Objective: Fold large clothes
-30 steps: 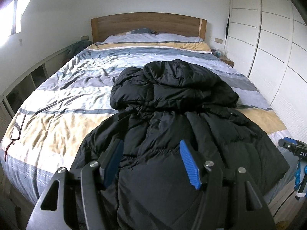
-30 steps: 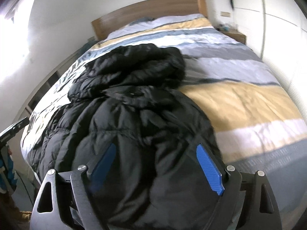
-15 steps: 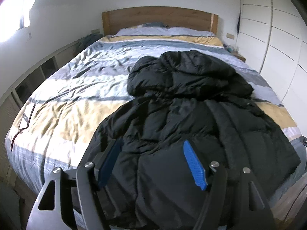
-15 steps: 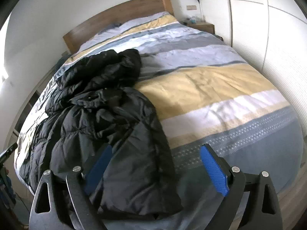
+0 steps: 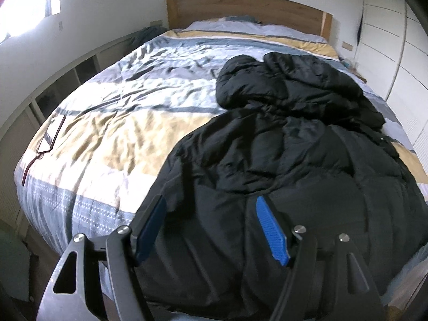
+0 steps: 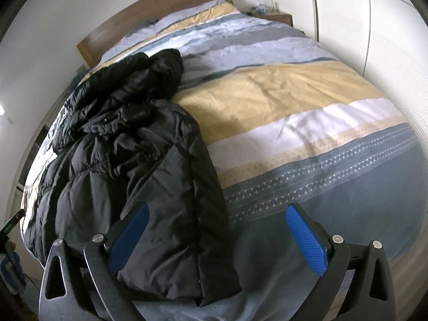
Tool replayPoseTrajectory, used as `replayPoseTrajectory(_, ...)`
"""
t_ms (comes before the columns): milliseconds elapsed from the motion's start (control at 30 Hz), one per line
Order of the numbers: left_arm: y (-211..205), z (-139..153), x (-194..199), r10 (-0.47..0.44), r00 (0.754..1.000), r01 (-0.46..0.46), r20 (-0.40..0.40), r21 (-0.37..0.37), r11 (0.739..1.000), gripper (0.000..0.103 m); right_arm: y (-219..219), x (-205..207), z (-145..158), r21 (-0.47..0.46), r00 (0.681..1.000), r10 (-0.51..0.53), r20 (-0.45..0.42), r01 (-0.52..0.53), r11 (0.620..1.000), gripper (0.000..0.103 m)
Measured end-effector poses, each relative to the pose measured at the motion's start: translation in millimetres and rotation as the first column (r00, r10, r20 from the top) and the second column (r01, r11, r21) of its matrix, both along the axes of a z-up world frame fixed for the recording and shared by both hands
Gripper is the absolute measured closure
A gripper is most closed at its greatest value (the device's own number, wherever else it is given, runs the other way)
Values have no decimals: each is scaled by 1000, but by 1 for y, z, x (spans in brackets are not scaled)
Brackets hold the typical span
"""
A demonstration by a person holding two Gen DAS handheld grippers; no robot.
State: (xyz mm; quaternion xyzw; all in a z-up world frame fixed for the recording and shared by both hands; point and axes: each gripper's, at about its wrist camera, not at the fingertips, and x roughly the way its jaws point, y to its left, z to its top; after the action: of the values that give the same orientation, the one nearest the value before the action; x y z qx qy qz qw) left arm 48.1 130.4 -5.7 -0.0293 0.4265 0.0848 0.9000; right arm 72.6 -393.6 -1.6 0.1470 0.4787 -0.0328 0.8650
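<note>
A black puffer jacket lies spread on the bed, hood toward the headboard and hem at the foot edge. My left gripper hovers open over the jacket's lower left part, its blue pads clear of the fabric. In the right wrist view the jacket fills the left side. My right gripper hangs over its lower right corner with the jaws opening wide. The corner lies between the pads, which do not press on it.
The bed carries a striped blue, white and yellow duvet and a wooden headboard. White wardrobe doors run along the right side, a low shelf unit along the left. A flat dark device with a cable lies near the bed's left edge.
The left gripper sank and swung left, so the jacket sits further right in its view. The right gripper swung right toward the jacket's right corner and its jaws spread wider.
</note>
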Motion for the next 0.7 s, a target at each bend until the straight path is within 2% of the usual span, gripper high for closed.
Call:
replayPoseTrajectory(300, 25, -25, 7, 45, 997, -46, -56, -17, 999, 34, 0, 6, -17, 0, 999, 3, -49, -3, 1000, 2)
replayPoseTrajectory(700, 62, -53, 6, 75, 993, -83, -95, -85, 993, 34, -3, 11, -24, -4, 997, 7, -71, -7, 1000, 1)
